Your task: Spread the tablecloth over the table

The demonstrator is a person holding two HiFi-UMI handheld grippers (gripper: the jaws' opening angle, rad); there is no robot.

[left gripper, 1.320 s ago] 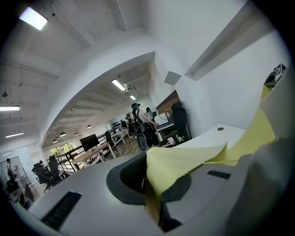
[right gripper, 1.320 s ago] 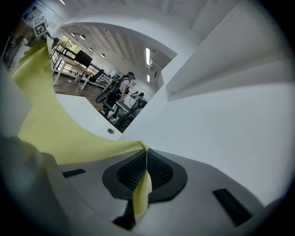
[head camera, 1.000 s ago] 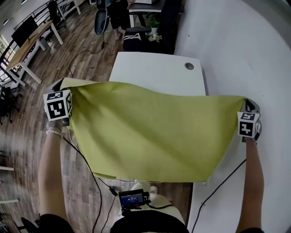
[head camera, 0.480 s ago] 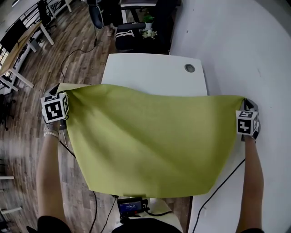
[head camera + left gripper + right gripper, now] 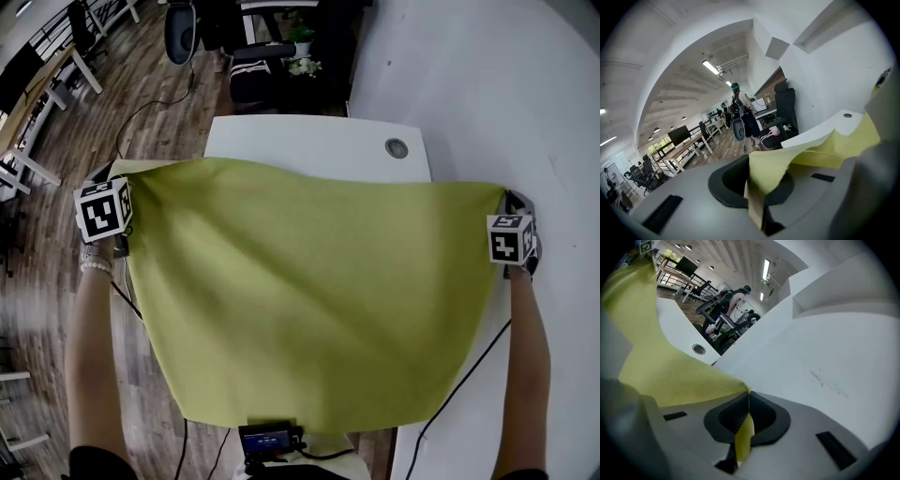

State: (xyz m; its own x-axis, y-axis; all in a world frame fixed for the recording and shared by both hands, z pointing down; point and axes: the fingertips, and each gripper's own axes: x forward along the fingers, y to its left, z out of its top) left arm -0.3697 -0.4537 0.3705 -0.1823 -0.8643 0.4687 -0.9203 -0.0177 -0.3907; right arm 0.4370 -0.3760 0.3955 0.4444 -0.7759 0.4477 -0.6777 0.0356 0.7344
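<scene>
My left gripper [image 5: 754, 187] was a pale grey shell with black ribbed pads [image 5: 726, 180] set into it, and my right gripper [image 5: 747, 413] matched it. Each wore a white cube [image 5: 103, 211] printed with black square markers and trailed a thin black cable [image 5: 464, 378]. Round my left wrist sat what looked like a pale beaded bracelet [image 5: 95, 268]. A small black unit [image 5: 270, 439] with a blue-lit screen hung at my waist.

No legible text, label or number anywhere — print on the small screen [image 5: 270, 439] too tiny.
</scene>
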